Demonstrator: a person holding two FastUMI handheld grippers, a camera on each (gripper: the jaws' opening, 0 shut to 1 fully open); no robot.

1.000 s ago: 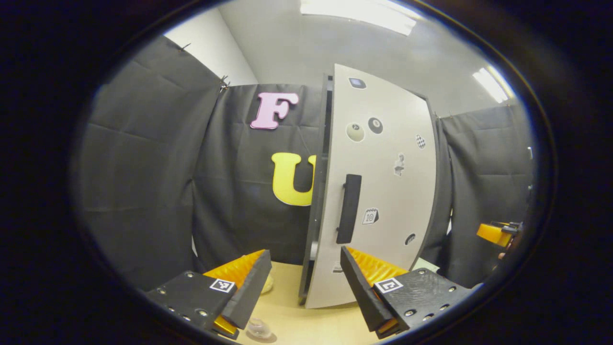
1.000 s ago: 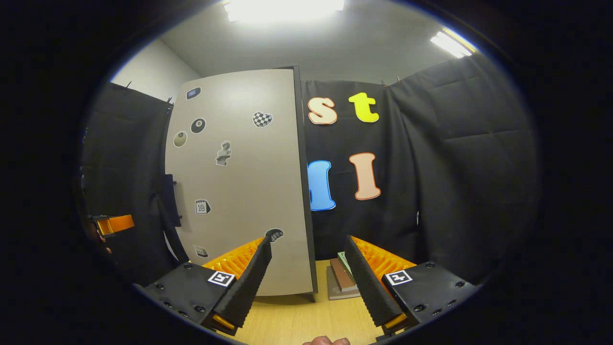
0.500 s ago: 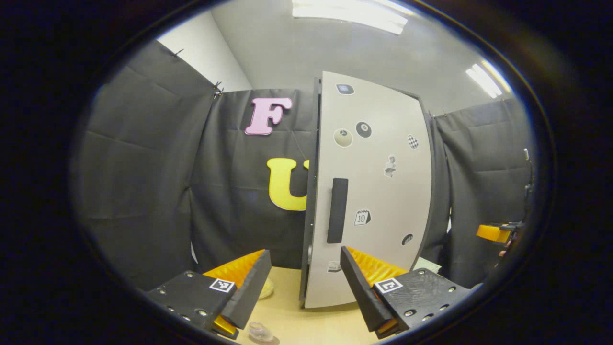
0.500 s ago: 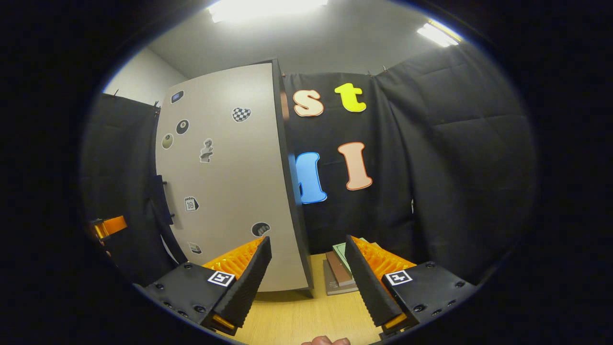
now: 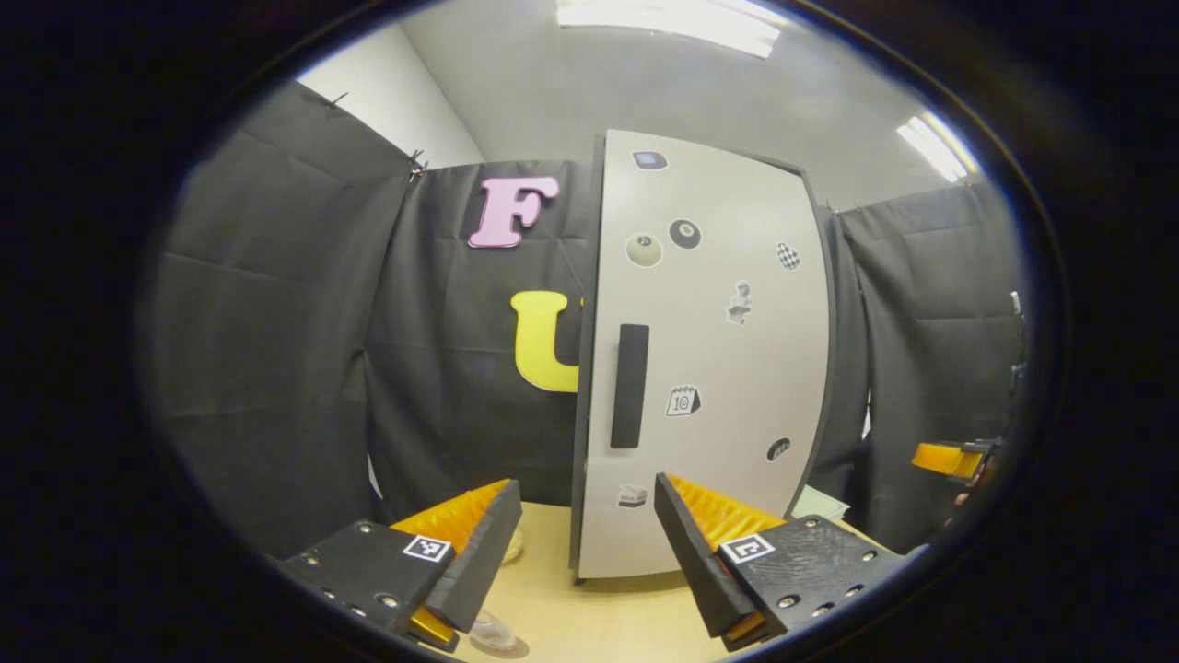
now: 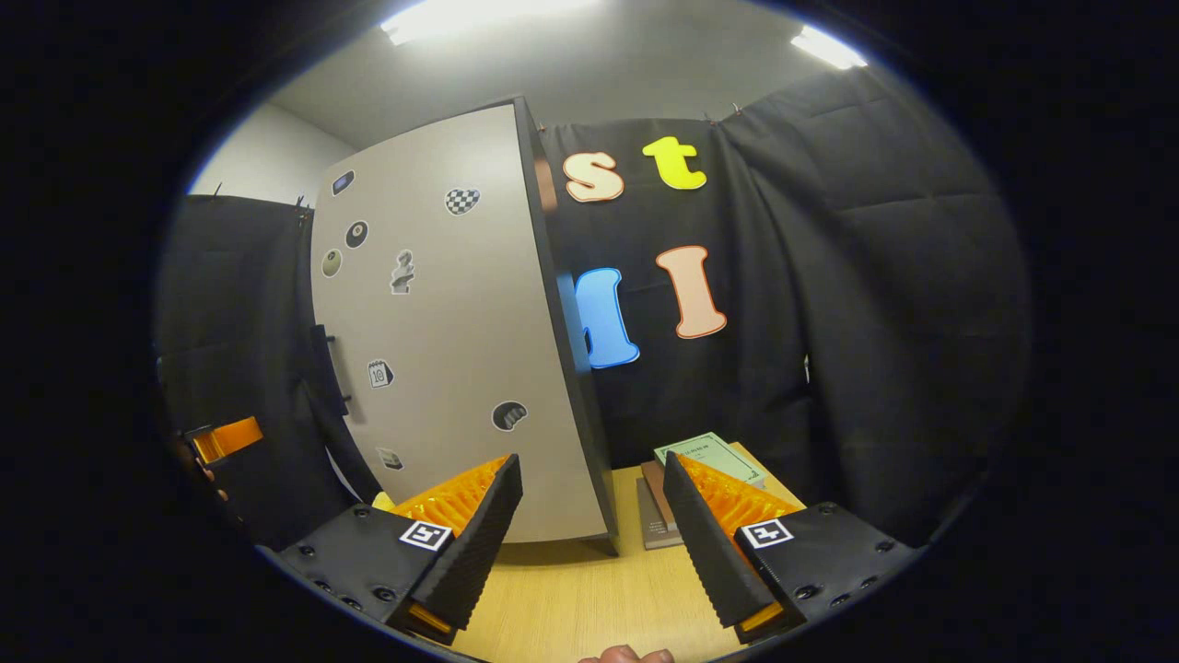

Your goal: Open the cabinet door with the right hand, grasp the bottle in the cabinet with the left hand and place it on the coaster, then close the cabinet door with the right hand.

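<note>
Left gripper (image 5: 588,562) spread wide, right gripper (image 6: 591,543) likewise, one cabinet door (image 5: 709,368), two books (image 6: 682,488)

Cabinet door (image 5: 709,368), pale grey w/ stickers & dark handle (image 5: 629,385), stands shut, upright.

Your lighting is overhead: ceiling light panels (image 5: 668,17) (image 6: 479,11) blow out to white glare at the top of both views. The cabinet door (image 5: 709,359) is evenly lit and sharp; its stickers read crisply. Fisheye distortion bows the door's edges and curves the booth wall. You get a soft shadow under the door on the table (image 6: 571,599). The periphery darkens and softens.
</note>
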